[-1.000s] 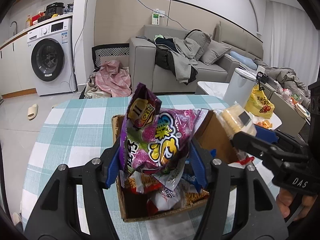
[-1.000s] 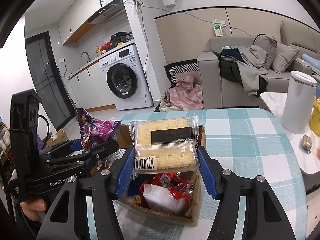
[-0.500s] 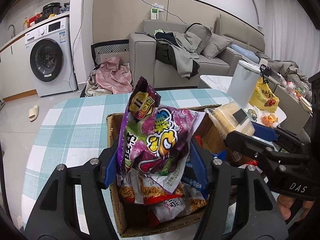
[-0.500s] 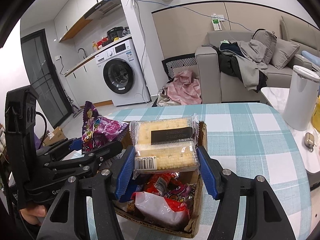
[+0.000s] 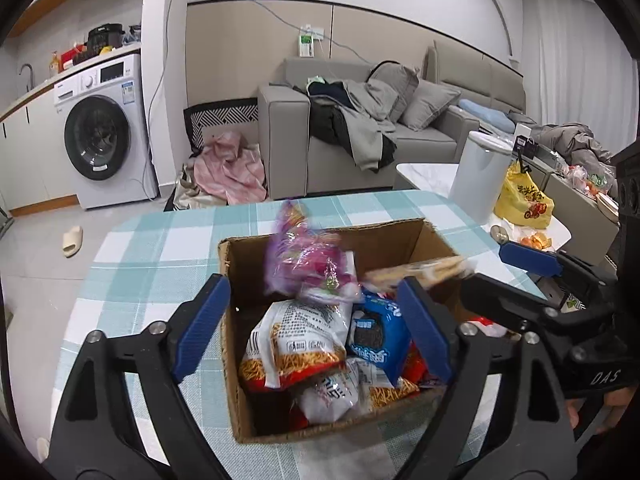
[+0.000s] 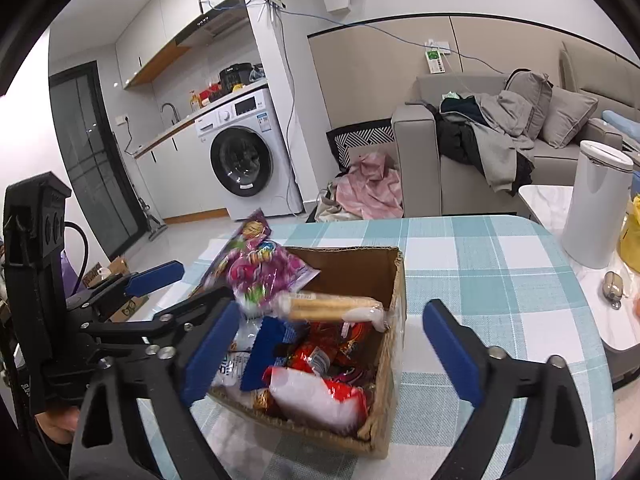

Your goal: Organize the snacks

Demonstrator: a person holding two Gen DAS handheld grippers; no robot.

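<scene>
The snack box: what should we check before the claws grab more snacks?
1. Left claw open: ok.
2. Right claw open: ok.
3. Purple bag settled in the cardboard box: not ok, blurred, over the box.
4. Cracker pack settled: not ok, over the other snacks.
5. Box upright on the checked table: ok.
6. Room left in the box: cannot tell.

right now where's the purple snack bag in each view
Left wrist: the purple snack bag is blurred, centre frame, over the cardboard box.
Right wrist: the bag is left of centre, at the box's far left corner.
Shared landmark: the washing machine.
</scene>
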